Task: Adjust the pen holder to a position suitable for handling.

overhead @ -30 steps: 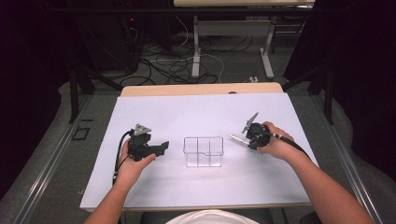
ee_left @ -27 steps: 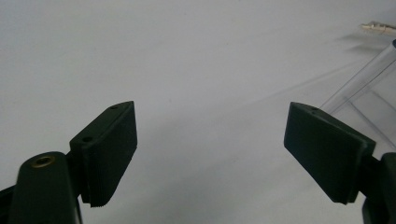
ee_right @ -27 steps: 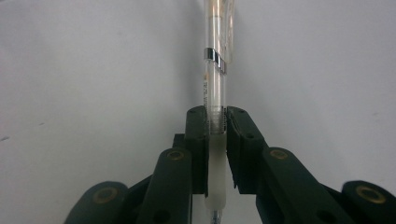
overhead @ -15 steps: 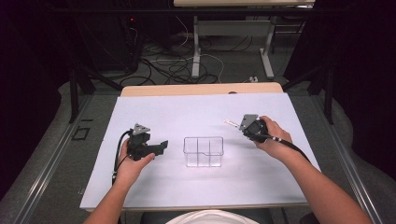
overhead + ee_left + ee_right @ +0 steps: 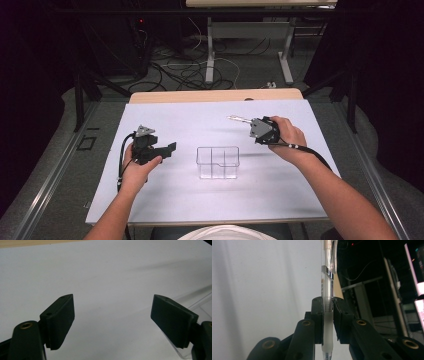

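The right tongs (image 5: 248,125) are clamped on a clear pen (image 5: 327,287), held above the white surface (image 5: 300,200) behind and to the right of the clear organizer (image 5: 218,162); the left tongs (image 5: 120,322) stand wide apart, holding nothing, just left of that organizer; by my reading the pickup is done and the drop into 1 of the compartments is left; small print runs along the pen's barrel, too fine to read

The left gripper (image 5: 167,149) rests low with jaws spread wide; the right gripper (image 5: 248,121) (apparently raised) has its jaws clamped together.
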A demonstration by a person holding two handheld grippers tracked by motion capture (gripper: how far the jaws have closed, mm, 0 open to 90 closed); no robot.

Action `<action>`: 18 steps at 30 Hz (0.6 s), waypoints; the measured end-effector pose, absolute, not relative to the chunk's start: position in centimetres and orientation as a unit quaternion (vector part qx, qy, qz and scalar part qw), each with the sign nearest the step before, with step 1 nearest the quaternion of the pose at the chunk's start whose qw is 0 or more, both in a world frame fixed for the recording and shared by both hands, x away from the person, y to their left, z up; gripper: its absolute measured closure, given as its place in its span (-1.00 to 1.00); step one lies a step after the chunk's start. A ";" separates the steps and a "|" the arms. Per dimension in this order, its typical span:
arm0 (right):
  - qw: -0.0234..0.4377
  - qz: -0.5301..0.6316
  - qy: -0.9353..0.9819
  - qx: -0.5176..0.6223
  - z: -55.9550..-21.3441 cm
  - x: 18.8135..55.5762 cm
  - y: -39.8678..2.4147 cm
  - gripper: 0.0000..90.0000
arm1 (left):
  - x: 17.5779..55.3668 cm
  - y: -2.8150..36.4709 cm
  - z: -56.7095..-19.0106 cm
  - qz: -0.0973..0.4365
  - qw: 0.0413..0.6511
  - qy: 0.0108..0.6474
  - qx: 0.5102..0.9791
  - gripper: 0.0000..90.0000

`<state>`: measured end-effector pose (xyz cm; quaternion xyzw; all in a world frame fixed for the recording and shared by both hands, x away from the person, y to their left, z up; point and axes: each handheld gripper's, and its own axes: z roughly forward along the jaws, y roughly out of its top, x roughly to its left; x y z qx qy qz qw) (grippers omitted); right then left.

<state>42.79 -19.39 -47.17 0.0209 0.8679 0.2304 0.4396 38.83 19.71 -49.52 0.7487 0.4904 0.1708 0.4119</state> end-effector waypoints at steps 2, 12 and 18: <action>0.460 0.210 0.863 -0.001 -46.8 42.8 -18.9 0.76 | 39.0 19.5 -49.3 0.178 0.414 0.488 0.747 -0.56; 0.533 0.139 0.821 -0.149 -45.2 42.7 -16.5 0.76 | 39.7 18.9 -47.8 0.186 0.420 0.455 0.763 -0.50; 0.561 0.088 0.789 -0.233 -44.5 42.4 -15.3 0.76 | 40.5 18.2 -47.2 0.184 0.429 0.436 0.769 -0.58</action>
